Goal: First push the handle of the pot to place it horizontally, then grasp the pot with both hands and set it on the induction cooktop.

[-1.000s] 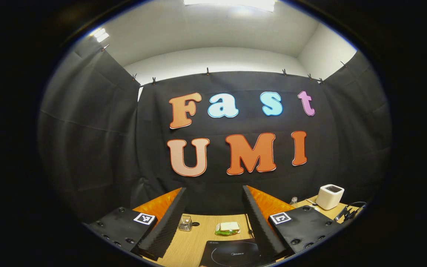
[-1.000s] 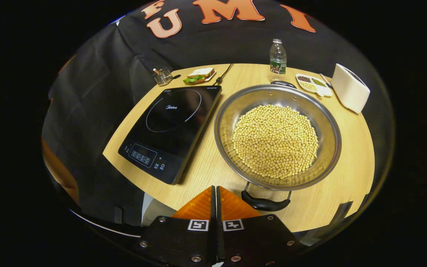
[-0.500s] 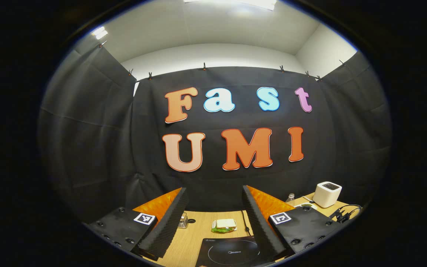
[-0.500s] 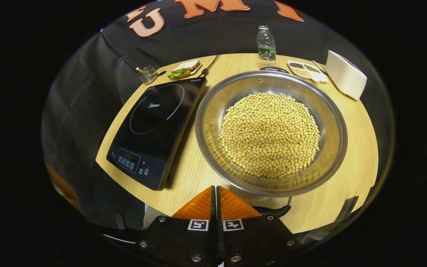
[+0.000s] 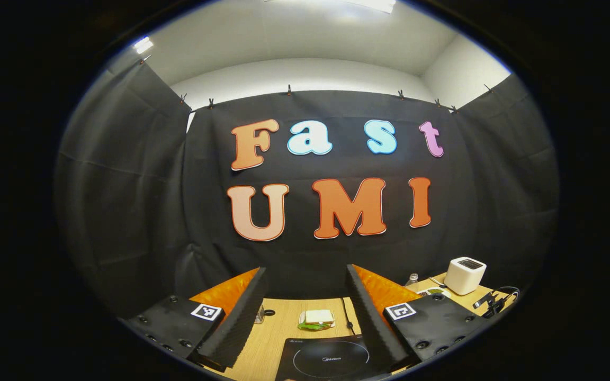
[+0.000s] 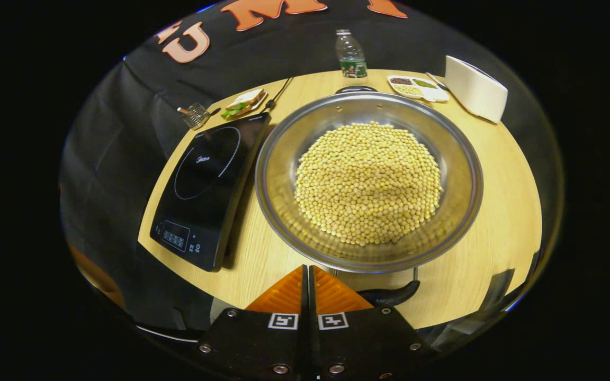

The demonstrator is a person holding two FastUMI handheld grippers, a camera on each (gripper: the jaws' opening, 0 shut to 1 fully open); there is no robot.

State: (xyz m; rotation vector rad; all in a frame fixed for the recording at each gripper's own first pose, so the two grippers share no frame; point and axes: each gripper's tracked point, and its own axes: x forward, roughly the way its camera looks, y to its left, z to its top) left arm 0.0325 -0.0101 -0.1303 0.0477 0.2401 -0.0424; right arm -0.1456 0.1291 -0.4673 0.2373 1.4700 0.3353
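Note:
A wide steel pot (image 6: 284, 174) heaped with pale soybeans (image 6: 368, 182) rests on the round wooden table (image 6: 495, 211) in the right gripper view. Its near black handle (image 6: 392, 294) lies just right of my right gripper (image 6: 307, 272), whose fingers are shut with nothing between them. A far handle (image 6: 355, 89) peeks over the back rim. The black induction cooktop (image 6: 204, 185) lies left of the pot, close beside it. In the left gripper view my left gripper (image 5: 307, 286) hangs open above the near end of the cooktop (image 5: 329, 360), tilted up toward the booth wall.
At the table's back stand a water bottle (image 6: 350, 54), a divided dish of grains (image 6: 416, 87), a white toaster (image 6: 475, 89), a sandwich on a plate (image 6: 241, 103) and a small wire holder (image 6: 195, 114). The table's front edge runs just under my right gripper.
My right gripper has moved forward toward the pot, so the pot looms larger and its near handle now sits beside the fingers. The left gripper view has shifted slightly, showing more cooktop.

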